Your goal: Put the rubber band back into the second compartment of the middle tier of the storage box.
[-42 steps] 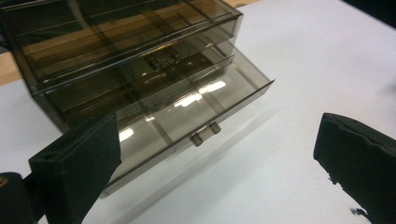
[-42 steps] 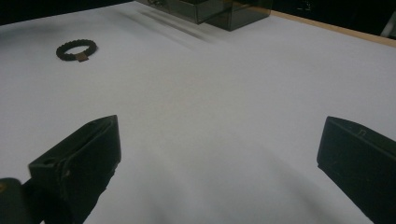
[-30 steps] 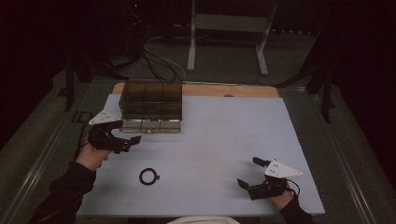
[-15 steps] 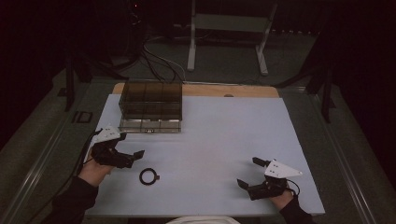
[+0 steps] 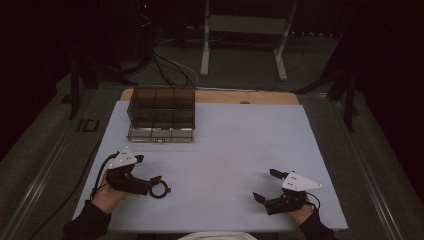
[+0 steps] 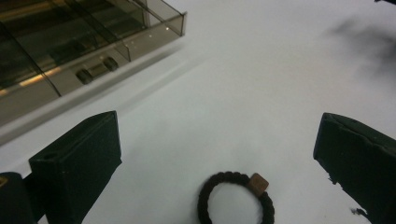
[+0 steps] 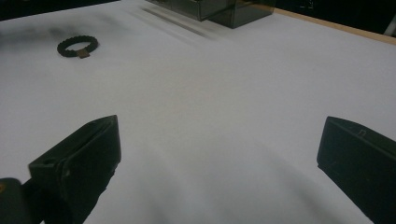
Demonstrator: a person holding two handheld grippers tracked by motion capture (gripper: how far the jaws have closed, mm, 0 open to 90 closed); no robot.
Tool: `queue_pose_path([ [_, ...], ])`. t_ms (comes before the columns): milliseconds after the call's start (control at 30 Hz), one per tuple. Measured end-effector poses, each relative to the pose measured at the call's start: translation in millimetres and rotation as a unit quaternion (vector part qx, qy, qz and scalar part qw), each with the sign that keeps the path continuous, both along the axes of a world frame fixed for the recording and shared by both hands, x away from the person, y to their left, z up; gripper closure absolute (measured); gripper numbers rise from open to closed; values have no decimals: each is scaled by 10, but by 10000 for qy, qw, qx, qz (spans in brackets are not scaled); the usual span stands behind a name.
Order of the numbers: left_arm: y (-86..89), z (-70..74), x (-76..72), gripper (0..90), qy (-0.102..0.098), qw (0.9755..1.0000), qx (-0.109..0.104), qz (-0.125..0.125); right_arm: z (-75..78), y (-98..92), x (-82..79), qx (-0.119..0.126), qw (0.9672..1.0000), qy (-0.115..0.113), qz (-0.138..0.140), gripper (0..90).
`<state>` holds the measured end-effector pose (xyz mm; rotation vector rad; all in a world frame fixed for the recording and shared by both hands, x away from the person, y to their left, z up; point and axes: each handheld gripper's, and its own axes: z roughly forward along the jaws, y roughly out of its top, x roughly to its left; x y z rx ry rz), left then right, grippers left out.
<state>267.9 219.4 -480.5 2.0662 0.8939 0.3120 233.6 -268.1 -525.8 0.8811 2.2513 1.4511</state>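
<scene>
1. Hair tie (image 6: 236,198) lies flat on the white counter (image 5: 235,150), between the jaws of the left claw (image 5: 156,182), not gripped.
2. Looks light, soft, stretchy; likely flattens when pinched. Best hold: across the band, away from the small brown tag (image 6: 258,181).
3. Left claw open wide. Right claw (image 5: 263,191) open, holding nothing, well apart.
4. Smoky clear box (image 5: 161,112) at the counter's far side, divided compartments; contents can't be made out.
</scene>
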Motion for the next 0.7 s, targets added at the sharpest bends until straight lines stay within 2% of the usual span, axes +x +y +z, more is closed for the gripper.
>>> queue_pose_path([
  [100,-5,-77,-21,22,58,10000,-8,-9,0,-2,0,7,10000,13,-8,0],
  [233,-29,-160,-53,22,75,9999,117,-59,-2,0,-2,-13,10000,21,14,0],
  [367,-42,-234,-73,22,174,9996,219,29,-2,0,-3,-38,10000,11,29,0],
  [533,-27,-293,-96,23,255,9992,290,-72,-4,1,-2,-39,10000,14,31,0],
  [700,-47,-337,-116,75,191,9986,484,-107,-5,5,-4,-60,10000,15,35,0],
])
